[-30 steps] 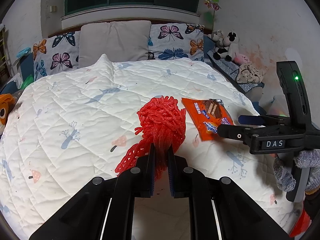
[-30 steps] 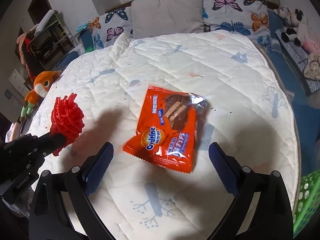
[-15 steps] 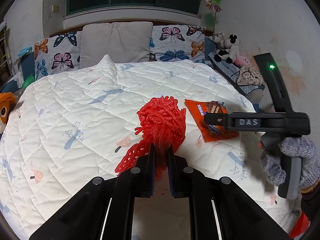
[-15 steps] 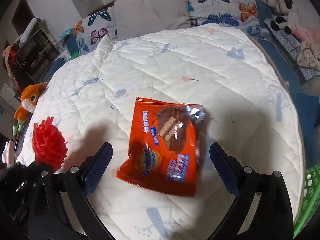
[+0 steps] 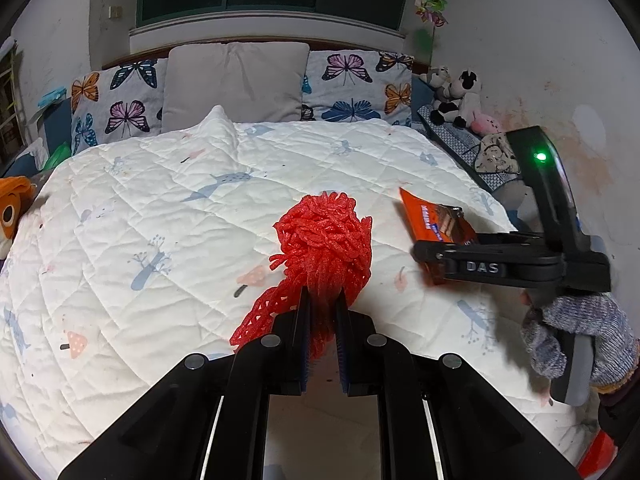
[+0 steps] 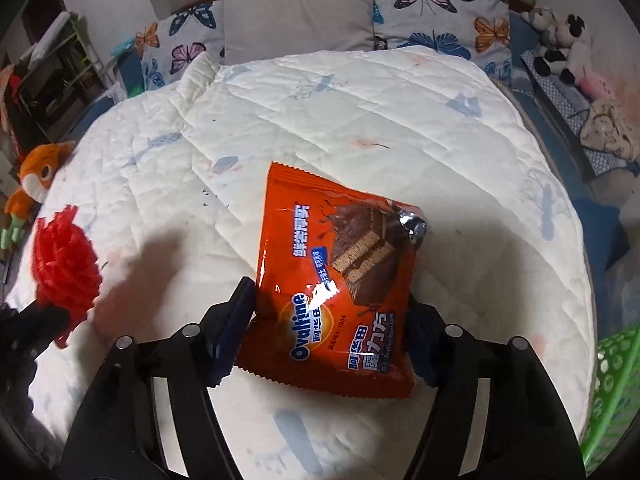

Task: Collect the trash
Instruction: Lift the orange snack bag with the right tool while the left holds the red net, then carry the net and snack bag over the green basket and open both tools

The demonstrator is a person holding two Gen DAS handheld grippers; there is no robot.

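Pinching crinkly red foam net (image 5: pixel 324 240), left claw (image 5: pixel 322 316) clamped tight. Right claw (image 6: pixel 328 312), jaws just narrowing, flanks glossy orange snack wrapper (image 6: pixel 340 272) on quilted bed (image 6: pixel 360 120); green perforated basket (image 6: pixel 616 380) only in right view, lower right.

"Ovaltine" and "1904" on orange snack wrapper (image 6: pixel 336 280), "DAS" on right tool (image 5: pixel 482 267)

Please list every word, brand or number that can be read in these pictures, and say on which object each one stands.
"Ovaltine": orange snack wrapper, lower left of its front.
"1904": same wrapper, small, beside the brand logo.
"DAS": white letters on the side of the right gripper, seen from the left wrist camera.
Chinese characters in white and blue on the wrapper: visible, but I do not transcribe them reliably; the smallest line is blurred.
Red mesh netting: no text.
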